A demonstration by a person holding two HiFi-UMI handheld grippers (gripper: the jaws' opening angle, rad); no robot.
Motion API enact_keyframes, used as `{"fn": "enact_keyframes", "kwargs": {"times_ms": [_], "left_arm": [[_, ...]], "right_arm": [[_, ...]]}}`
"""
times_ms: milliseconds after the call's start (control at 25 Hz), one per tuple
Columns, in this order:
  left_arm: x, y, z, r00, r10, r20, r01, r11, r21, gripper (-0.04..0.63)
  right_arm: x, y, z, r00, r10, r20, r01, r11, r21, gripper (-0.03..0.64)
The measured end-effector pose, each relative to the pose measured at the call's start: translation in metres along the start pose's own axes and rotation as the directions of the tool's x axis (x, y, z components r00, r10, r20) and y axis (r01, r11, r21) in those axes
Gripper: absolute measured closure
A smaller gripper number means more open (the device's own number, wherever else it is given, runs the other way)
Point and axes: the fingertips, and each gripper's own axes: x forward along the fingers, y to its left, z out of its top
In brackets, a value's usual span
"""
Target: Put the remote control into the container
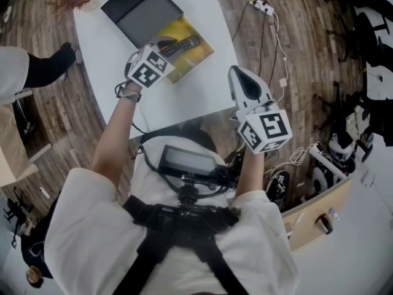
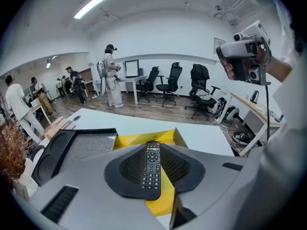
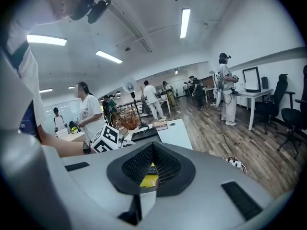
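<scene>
Remote control (image 2: 152, 169): black, keys up, over the yellow box (image 1: 191, 58) on the white table (image 1: 196, 100). At 12 o'clock from the chest in the head view, pointing toward 2 o'clock. Cannot tell whether resting on the box floor or lifted off it.

Left arm: bare forearm (image 1: 115, 137) stretched from 7 toward 1 o'clock, watch (image 1: 129, 93) at the wrist, left gripper (image 2: 153, 146) low over the box's near edge.

Right arm: bent, close to the body. Right gripper (image 3: 152, 150) raised at 4 o'clock from the remote, by the table's near-right corner, aimed toward 11 o'clock.

Hidden or unclear:
- Both hands covered by the marker cubes in the head view.
- Near end of the remote lost among the left gripper's dark pads there.
- Dark tray (image 1: 144, 8) at 11 o'clock of the box, touching or overlapping it, not resolved.
- Box only a yellow sliver through the right jaws.

Left jaws: spread, remote lengthwise between them. Left pad close against its edge, strip of yellow showing before the right pad, so not clamped.

Right jaws: nearly together, narrow slit, nothing in it.
</scene>
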Motion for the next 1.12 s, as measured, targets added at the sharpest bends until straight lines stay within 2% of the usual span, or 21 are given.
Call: {"fn": "enact_keyframes", "kwargs": {"times_ms": [160, 440, 640, 1120], "left_arm": [[-0.018, -0.005, 0.009, 0.998, 0.047, 0.05, -0.046, 0.999, -0.023, 0.513], [-0.054, -0.01, 0.03, 0.981, 0.135, 0.137, -0.124, 0.988, -0.088, 0.578], [-0.079, -0.02, 0.038, 0.967, 0.175, 0.182, -0.156, 0.981, -0.116, 0.583], [-0.162, -0.046, 0.067, 0.894, 0.323, 0.311, -0.279, 0.944, -0.176, 0.583]], "right_arm": [[-0.008, 0.009, 0.005, 0.999, 0.019, 0.026, -0.019, 1.0, -0.019, 0.614], [-0.026, 0.021, 0.016, 0.997, 0.046, 0.061, -0.043, 0.998, -0.055, 0.614], [-0.036, 0.03, 0.02, 0.995, 0.064, 0.078, -0.058, 0.995, -0.083, 0.614], [-0.065, 0.064, 0.046, 0.981, 0.154, 0.12, -0.128, 0.971, -0.2, 0.614]]}}
